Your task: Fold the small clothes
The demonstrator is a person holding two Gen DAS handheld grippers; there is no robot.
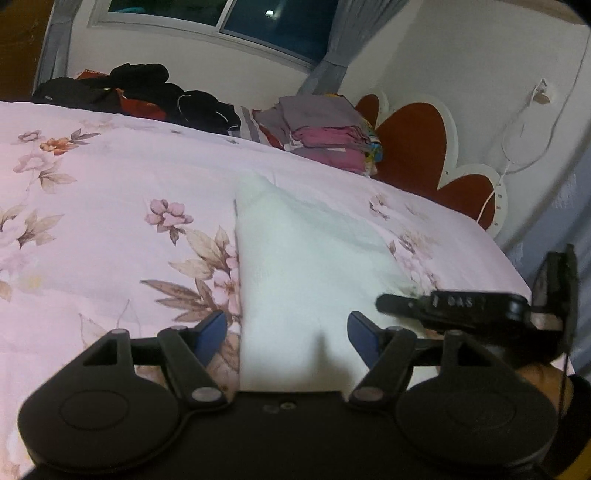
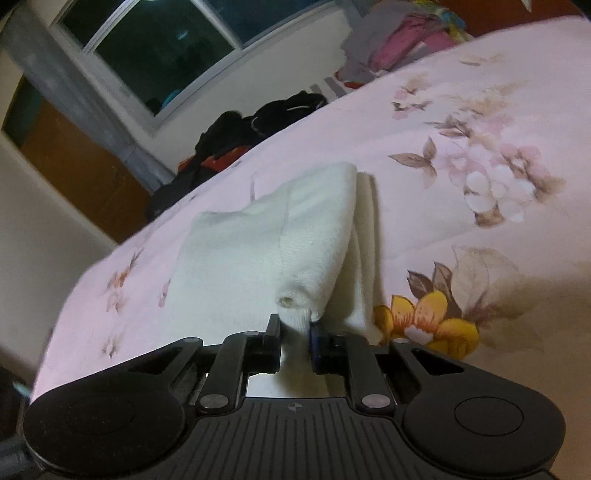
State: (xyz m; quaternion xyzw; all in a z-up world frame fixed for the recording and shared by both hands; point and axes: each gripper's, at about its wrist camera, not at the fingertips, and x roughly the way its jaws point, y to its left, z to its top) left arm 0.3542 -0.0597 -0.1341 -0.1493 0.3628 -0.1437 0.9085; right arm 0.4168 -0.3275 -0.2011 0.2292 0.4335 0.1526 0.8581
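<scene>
- A white garment (image 1: 310, 266) lies on the bed (image 1: 110, 221), on a pink quilt printed with flowers, near the bed's near edge.
- In the left wrist view the garment lies mostly flat, with a straight edge along its left side and a raised fold toward the far end.
- The left tool (image 1: 286, 332) hovers over the garment's near end with its two blue fingertips (image 1: 212, 330) spread wide; it is released and grips nothing.
- The right tool (image 2: 295, 332) is clenched on the garment (image 2: 266, 243): a pinch of white cloth sits between its two fingers, which stand close together.
- In the right wrist view the cloth rises from the pinch into a lifted layer, with another white layer showing beneath it on the right side.
- The right tool also appears in the left wrist view (image 1: 388, 304), reaching in at the garment's right edge.
- A pile of dark clothes (image 1: 140, 92) lies at the far side of the bed, beyond the garment.
- A stack of folded clothes (image 1: 325, 129) in grey and magenta sits on the bed beside the red headboard (image 1: 413, 147).
- A window (image 1: 221, 14) with grey curtains is in the wall beyond the bed.
</scene>
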